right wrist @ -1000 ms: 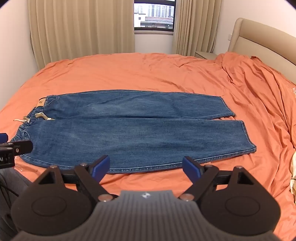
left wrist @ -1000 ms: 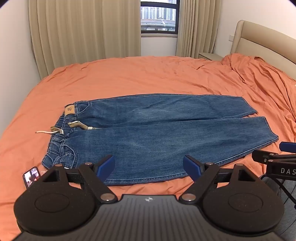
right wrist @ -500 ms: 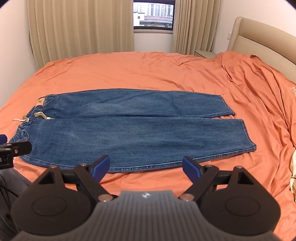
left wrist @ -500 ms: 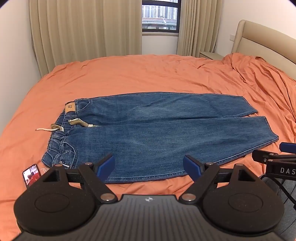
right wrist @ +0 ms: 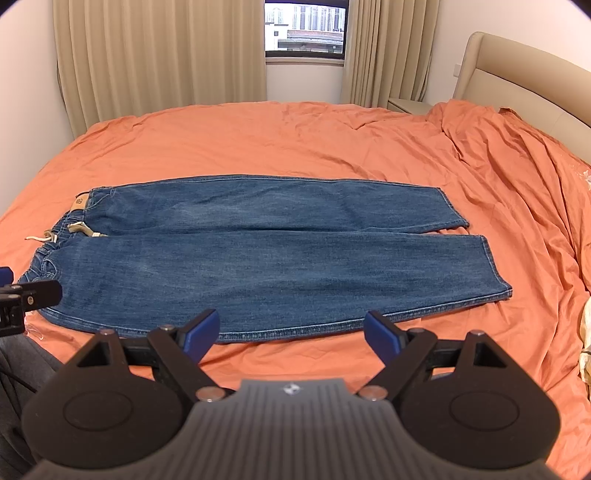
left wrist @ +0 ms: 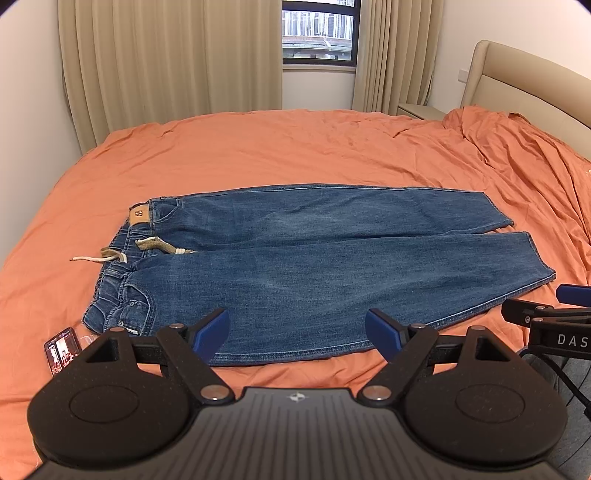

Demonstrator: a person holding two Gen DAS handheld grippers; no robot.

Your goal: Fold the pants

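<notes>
Nearest, the left gripper (left wrist: 297,332) hangs above the near edge of the bed, jaws spread wide and holding nothing. The right gripper (right wrist: 291,332) stands likewise beside it: jaws fully apart, empty, clear of the cloth.

Just beyond both lies the pair of blue jeans (right wrist: 258,254), spread flat on the orange bedsheet (right wrist: 295,140), legs side by side and running across the view. The waistband (left wrist: 122,266) with its beige drawstring (left wrist: 110,254) lies to the left; the leg hems (right wrist: 491,266) lie to the right. A phone (left wrist: 61,349) rests on the sheet just beside the near waist corner.

Assessment: no fold is made; the work stands at the opening approach. The next move likely calls for each gripper to descend on the near leg's edge, one toward the waist and one toward the hem, pinching denim only and not the sheet beneath.

Farther off stand the beige curtains (left wrist: 170,62), the window (left wrist: 319,33) and the padded headboard (right wrist: 517,70).
</notes>
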